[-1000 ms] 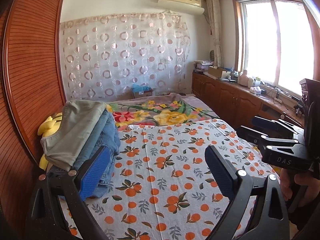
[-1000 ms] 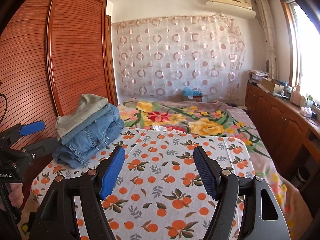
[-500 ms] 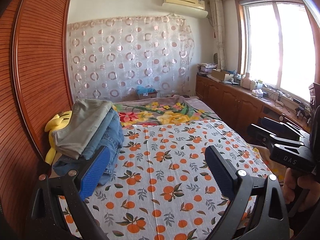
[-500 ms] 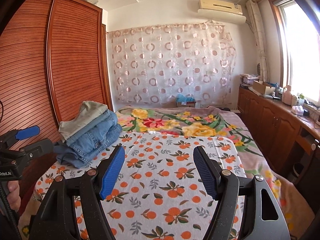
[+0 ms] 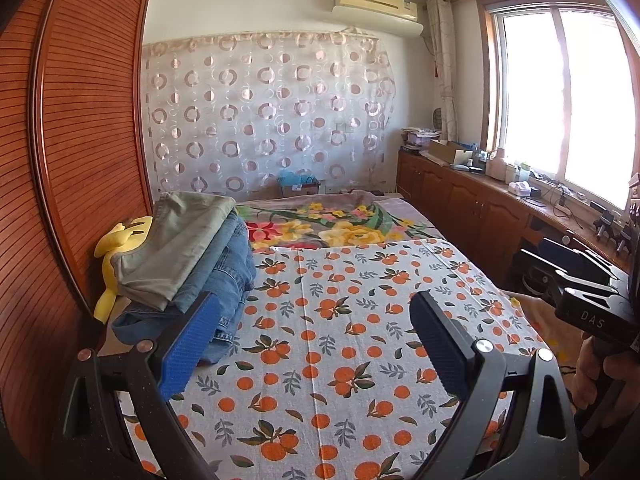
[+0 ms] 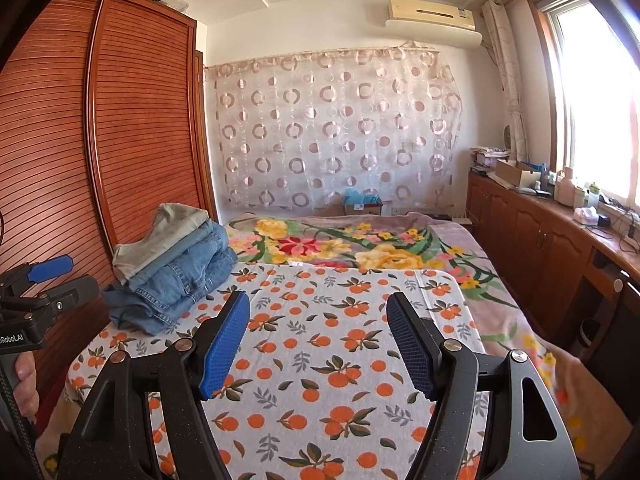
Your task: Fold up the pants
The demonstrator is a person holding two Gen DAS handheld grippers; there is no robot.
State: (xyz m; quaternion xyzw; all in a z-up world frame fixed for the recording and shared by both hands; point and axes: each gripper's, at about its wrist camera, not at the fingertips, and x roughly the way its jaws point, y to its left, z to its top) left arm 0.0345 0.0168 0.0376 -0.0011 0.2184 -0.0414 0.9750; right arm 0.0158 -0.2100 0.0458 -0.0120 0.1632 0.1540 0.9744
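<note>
Pants (image 5: 188, 256) sit in a folded stack at the left edge of the bed, hard up by the wardrobe (image 5: 76, 152): a grey-green pair on top, blue jeans (image 6: 180, 280) underneath, the pile leaning a little toward the wall. Behind it in the left view a yellow plush toy (image 5: 116, 248) pokes out between stack and wardrobe door.

Left gripper (image 5: 316, 344) is up over the near end of the bed, jaws spread wide, nothing between the blue pads (image 5: 188, 348). Its left pad overlaps the jeans in the picture, but whether it touches them I cannot tell. Right gripper (image 6: 320, 344) is the same story: wide open, empty, hovering above the orange-print sheet (image 6: 320, 360), well apart from the stack, which lies off to its left.

Each gripper catches the other at the frame edge: the right one shows at the far right of the left view, held in a hand (image 5: 600, 368), and the left one at the far left of the right view, fingers (image 6: 24, 384) wrapped round its handle.

The orange-print sheet covers the near half of the bed, flat, with a floral blanket (image 6: 352, 248) beyond it. A circle-pattern curtain (image 6: 332, 128) hangs on the far wall, an air conditioner (image 6: 432, 20) above it, and a cluttered wooden counter (image 6: 560, 216) runs under the bright window (image 5: 560, 92) on the right.
</note>
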